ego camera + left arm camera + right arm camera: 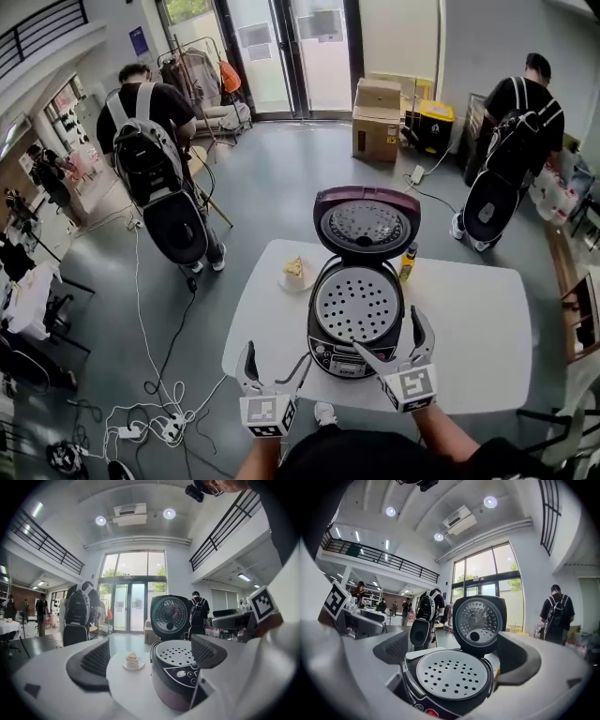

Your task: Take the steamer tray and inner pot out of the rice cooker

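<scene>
While the steamer tray (357, 305) hides the pot, left hand-held gripper (275, 364) and right hand-held gripper (390, 336) gape.

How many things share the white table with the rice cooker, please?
2: a plate holding a cake slice at the rice cooker's left, and a yellow bottle at its right, beside the open lid. More could hide behind the lid.

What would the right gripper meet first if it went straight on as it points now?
Most likely the rice cooker: its front rim, just before the steamer tray. Depth is unclear.
</scene>
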Available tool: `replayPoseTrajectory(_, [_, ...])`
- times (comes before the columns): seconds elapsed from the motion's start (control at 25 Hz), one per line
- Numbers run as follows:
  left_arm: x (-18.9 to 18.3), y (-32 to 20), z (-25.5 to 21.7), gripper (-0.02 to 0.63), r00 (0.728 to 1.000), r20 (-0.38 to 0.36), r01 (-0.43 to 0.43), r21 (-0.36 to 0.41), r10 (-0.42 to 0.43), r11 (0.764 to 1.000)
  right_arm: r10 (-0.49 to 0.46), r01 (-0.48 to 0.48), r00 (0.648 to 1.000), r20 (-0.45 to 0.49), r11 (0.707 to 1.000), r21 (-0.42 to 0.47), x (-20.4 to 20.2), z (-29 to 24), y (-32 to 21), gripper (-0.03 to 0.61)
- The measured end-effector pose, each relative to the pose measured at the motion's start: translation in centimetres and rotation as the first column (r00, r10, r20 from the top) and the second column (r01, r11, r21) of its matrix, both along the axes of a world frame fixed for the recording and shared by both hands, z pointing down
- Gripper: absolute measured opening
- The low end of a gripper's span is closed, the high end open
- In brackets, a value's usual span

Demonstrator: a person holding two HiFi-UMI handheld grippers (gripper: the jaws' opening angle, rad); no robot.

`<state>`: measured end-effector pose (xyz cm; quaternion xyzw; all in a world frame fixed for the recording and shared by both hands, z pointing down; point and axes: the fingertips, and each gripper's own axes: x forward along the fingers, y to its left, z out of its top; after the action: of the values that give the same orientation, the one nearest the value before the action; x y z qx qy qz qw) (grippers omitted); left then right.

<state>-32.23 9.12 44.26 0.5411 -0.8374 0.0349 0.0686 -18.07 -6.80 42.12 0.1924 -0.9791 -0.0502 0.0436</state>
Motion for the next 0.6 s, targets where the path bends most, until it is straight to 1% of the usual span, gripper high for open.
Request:
replayPoseTrajectory(0.2, [-2.6, -3.7, 0.8, 0.532, 0.994, -0.017, -0.109, -0.024, 0.108, 0.994, 0.097, -0.097, 0.995, -0.033, 0.995, -0.009, -0.8, 0.8, -2.0, 0.565])
replayPoseTrajectory(0.36, [-3.7, -6.8, 1.7, 0.533, 0.984, -0.028, -0.175, -0.07, 0.174, 0.982, 0.173, -0.173, 0.982, -0.078, 0.985, 0.001, -0.9, 1.5, -4.0, 0.565])
replayPoseTrajectory(0.44, [-3.8, -8.4, 2.2, 0.534, 0.976, -0.034, -0.219, -0.098, 0.216, 0.971, 0.207, -0.205, 0.972, -0.112, 0.978, 0.032, -0.6, 1.7, -5.0, 0.565])
replayPoseTrajectory(0.52, [-3.7, -9.9, 2.6, 0.535, 0.966, -0.042, -0.257, -0.132, 0.254, 0.957, 0.218, -0.212, 0.964, -0.151, 0.976, 0.055, -0.5, 2.2, -5.8, 0.565])
replayPoseTrajectory(0.6, [-3.7, -11.3, 3.4, 0.535, 0.96, -0.05, -0.281, -0.194, 0.276, 0.94, 0.217, -0.21, 0.959, -0.185, 0.976, 0.056, -0.6, 2.9, -6.7, 0.565])
